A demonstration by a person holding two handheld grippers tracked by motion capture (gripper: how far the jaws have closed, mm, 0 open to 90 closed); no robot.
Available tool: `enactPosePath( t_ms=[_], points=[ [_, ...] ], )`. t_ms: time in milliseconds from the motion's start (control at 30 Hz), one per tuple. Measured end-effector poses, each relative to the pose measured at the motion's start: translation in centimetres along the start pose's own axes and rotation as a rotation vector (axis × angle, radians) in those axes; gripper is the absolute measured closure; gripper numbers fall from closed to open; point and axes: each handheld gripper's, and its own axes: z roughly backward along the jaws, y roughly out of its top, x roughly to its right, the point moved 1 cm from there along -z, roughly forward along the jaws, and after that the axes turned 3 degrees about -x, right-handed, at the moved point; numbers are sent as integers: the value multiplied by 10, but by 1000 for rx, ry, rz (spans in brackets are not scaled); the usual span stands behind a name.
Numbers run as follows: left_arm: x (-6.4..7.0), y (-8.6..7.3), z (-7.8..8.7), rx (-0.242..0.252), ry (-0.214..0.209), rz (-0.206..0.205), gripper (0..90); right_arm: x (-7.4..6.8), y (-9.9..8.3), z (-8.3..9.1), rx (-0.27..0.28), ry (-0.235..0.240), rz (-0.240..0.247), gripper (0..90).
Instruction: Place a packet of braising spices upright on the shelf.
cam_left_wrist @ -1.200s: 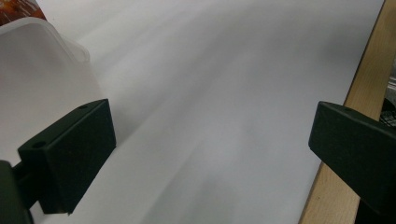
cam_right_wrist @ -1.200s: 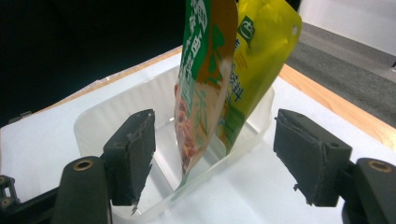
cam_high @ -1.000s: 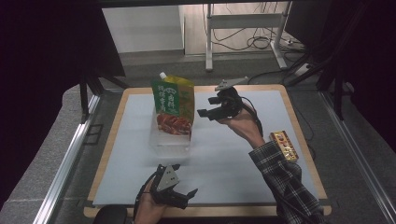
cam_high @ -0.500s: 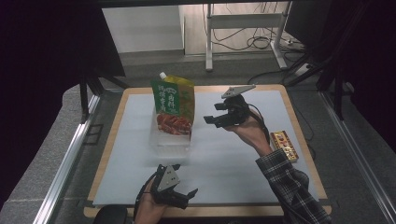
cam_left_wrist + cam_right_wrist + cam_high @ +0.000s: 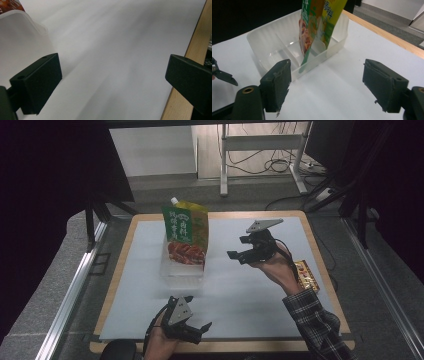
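While the green and yellow spouted pouch (image 5: 186, 234) is standing upright in the clear plastic divided bin (image 5: 181, 268), both claws are hanging free of it. The bin is sitting on the white mat (image 5: 250, 285) that is covering the wooden table (image 5: 320, 265), toward the far left part of the mat. In the right gripper view the pouch (image 5: 317, 27) is resting in the bin (image 5: 274, 47) against one of its inner dividers, its lower corner dipping down near the bin's front wall — which compartment it is sitting in I cannot tell exactly.

The right claw (image 5: 244, 251) is hovering just to the right of the pouch, near it but apart, its jaws pointing toward the bin. Its own view is showing the two black jaws spread wide with nothing between them.

The left claw (image 5: 196, 329) is lying low at the near edge of the table, well apart from the bin, in the person's hand. Its jaws are also standing wide apart and gripping nothing — between them its view is showing bare mat, with a corner of the bin (image 5: 22, 32) at the upper left.

A small gold and red packet (image 5: 306, 276) is lying on the table's right side, just beside the person's right wrist and the plaid sleeve (image 5: 315, 325).
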Motion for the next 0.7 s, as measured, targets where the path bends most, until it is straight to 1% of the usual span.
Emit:
enactPosePath(
  t_ms=[167, 200, 233, 300, 433, 567, 633, 700],
  points=[
    [0, 0, 0, -1, 2, -2, 4, 3, -11, 4, 4, -8, -12, 215],
    [0, 0, 0, -2, 3, -2, 5, 4, -15, 5, 0, -15, -14, 207],
    [0, 0, 0, -3, 2, -2, 5, 4, -15, 5, 0, -15, -14, 207],
    [0, 0, 0, -4, 3, -2, 4, 5, -22, 6, -5, -23, -7, 205],
    [0, 0, -1, -6, 0, -5, 5, 6, -28, 8, -10, -31, -2, 209],
    [1, 0, -1, -7, 0, -7, 5, 7, -39, 11, 0, -33, -12, 209],
    [1, 0, -1, -4, -1, -3, 5, 7, -41, 11, 0, -35, -13, 209],
    [1, 0, -1, -5, 1, -3, 5, 9, -46, 12, -14, -54, -6, 208]
  ],
)
